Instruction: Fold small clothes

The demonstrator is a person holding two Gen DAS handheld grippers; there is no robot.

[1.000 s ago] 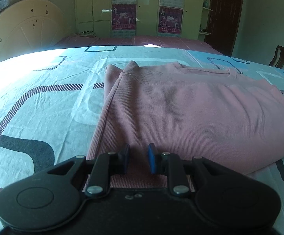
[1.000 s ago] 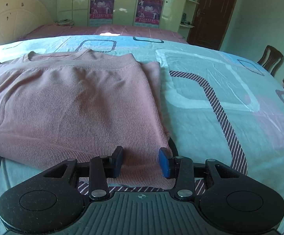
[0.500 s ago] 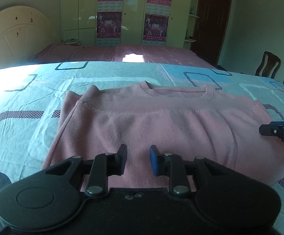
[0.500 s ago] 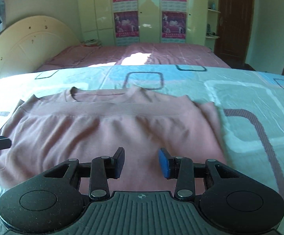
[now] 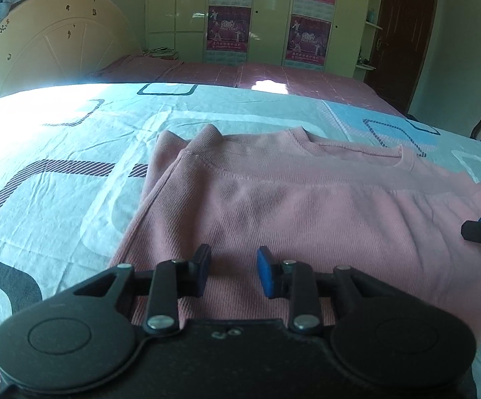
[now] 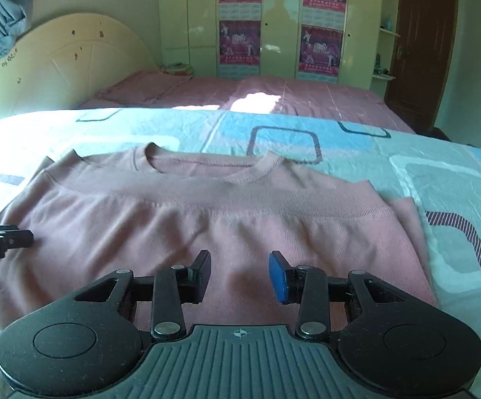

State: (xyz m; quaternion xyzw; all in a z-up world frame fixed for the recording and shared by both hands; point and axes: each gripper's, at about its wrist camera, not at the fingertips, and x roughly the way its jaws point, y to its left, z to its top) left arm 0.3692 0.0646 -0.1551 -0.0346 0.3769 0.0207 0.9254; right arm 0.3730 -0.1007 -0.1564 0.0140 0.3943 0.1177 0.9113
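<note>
The pink sweater (image 6: 207,232) on the bed (image 6: 406,173) is soft, light and limp; pinch its edges. The left gripper (image 5: 234,274) is opening, the right gripper (image 6: 239,277) spread; both jaws are empty.

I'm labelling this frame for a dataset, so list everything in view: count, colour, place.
sweater: one, pink, lying flat on the near bed, neckline at the far side
bedsheet: one, pale blue with square patterns, under the sweater
second bed: one, pink cover, behind
headboard: one, cream, far left
wardrobe: one, pale green, bearing four magenta posters
door: one, dark brown, far right
left claw: one, black, jaws opening, empty
right claw: one, black, open, empty
</note>
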